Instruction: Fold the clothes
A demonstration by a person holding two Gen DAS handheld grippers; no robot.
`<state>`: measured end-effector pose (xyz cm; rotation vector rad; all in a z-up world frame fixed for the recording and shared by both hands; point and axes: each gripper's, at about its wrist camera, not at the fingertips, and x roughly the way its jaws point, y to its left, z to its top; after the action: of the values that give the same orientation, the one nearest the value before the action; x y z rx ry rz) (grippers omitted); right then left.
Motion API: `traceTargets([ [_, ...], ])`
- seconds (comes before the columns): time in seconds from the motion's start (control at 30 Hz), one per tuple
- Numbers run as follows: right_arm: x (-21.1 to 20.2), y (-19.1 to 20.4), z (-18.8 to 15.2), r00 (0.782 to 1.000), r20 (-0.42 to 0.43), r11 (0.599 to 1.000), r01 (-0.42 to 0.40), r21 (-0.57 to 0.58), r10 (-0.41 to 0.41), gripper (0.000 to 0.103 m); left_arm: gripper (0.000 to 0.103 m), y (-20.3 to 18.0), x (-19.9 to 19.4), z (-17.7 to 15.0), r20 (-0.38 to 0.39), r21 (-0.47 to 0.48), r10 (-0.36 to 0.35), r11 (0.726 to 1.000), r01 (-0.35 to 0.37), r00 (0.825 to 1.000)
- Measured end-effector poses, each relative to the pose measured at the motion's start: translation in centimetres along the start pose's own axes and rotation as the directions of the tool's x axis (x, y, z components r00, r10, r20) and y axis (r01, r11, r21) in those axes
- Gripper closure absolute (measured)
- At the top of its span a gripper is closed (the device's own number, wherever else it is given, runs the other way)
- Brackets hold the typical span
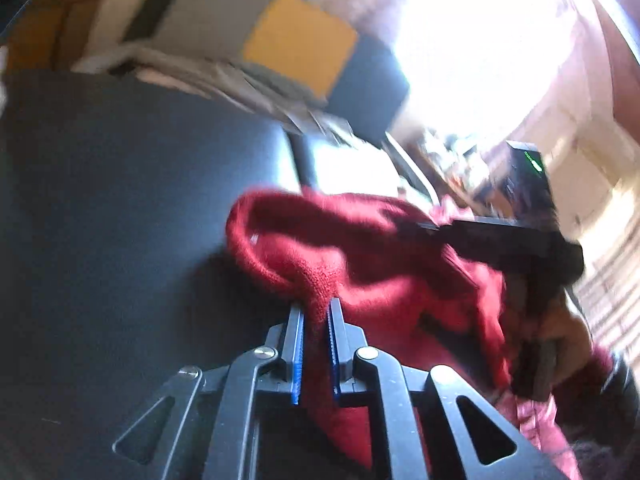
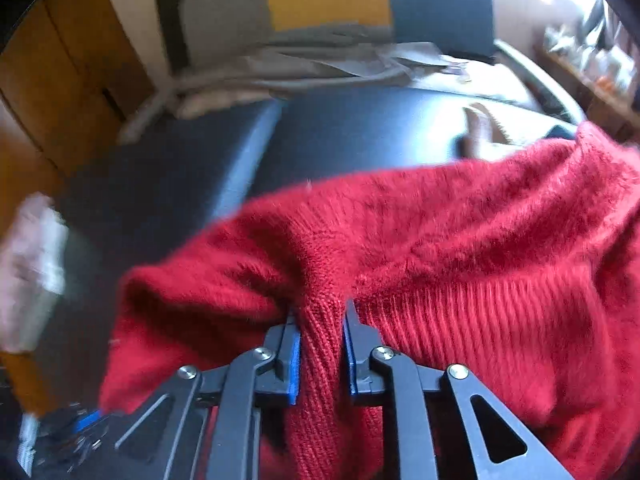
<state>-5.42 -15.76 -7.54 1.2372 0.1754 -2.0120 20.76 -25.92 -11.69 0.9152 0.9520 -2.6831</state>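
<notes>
A red knitted sweater (image 1: 360, 248) hangs bunched above a dark padded surface (image 1: 120, 200). My left gripper (image 1: 316, 308) is shut on a fold of its knit, which runs down between the blue-padded fingers. At the right of the left wrist view, the other gripper's black body (image 1: 516, 240) holds the same sweater, with a hand (image 1: 560, 340) behind it. In the right wrist view my right gripper (image 2: 322, 312) is shut on the ribbed edge of the sweater (image 2: 460, 240), and the cloth spreads wide to the right and droops left. Both views are motion-blurred.
Grey folded cloth (image 2: 320, 64) lies at the far end of the dark surface (image 2: 360, 132), in front of a yellow and grey panel (image 1: 296, 40). Wooden cabinets (image 2: 60, 80) stand at the left. A bright window (image 1: 480, 40) and cluttered shelves (image 2: 592, 60) are at the right.
</notes>
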Motion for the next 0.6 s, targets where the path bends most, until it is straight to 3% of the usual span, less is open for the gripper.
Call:
traceTargets([
  [0.13, -2.2, 6.5, 2.2, 0.981, 0.061, 0.982, -0.178, -0.070, 0.182, 0.089, 0.094, 3.7, -3.7, 3.3, 0.120, -0.045, 0.089, 0.995, -0.084, 0.989],
  [0.23, -2.5, 10.9, 5.7, 0.968, 0.094, 0.966, -0.220, -0.134, 0.233, 0.089, 0.094, 6.9, -5.0, 6.6, 0.174, -0.103, 0.174, 0.982, -0.158, 0.969],
  [0.3, -2.1, 10.9, 8.1, 0.975, 0.116, 0.975, -0.174, -0.135, 0.190, 0.089, 0.094, 8.5, -5.1, 8.9, 0.211, -0.110, 0.239, 0.969, -0.220, 0.948],
  [0.4, -1.5, 10.7, 11.7, 0.982, 0.148, 0.987, -0.098, -0.130, 0.117, 0.086, 0.093, 10.6, -4.1, 12.1, 0.198, -0.120, 0.349, 0.936, -0.331, 0.916],
  [0.47, -1.1, 10.5, 14.2, 0.983, 0.170, 0.991, -0.048, -0.126, 0.069, 0.073, 0.090, 12.1, -2.7, 14.0, 0.155, -0.126, 0.406, 0.912, -0.389, 0.901],
  [0.5, -0.9, 10.4, 15.4, 0.983, 0.180, 0.992, -0.022, -0.123, 0.044, 0.055, 0.089, 12.6, -2.7, 14.3, 0.149, -0.137, 0.419, 0.906, -0.400, 0.896],
  [0.57, -0.6, 10.2, 17.8, 0.980, 0.201, 0.993, 0.029, -0.117, -0.005, 0.040, 0.089, 13.4, -2.6, 14.6, 0.139, -0.160, 0.441, 0.893, -0.420, 0.887],
  [0.6, -1.0, 9.2, 17.4, 0.977, 0.213, 0.991, 0.047, -0.128, -0.019, 0.035, 0.087, 13.3, -3.0, 13.9, 0.145, -0.163, 0.450, 0.889, -0.427, 0.881],
])
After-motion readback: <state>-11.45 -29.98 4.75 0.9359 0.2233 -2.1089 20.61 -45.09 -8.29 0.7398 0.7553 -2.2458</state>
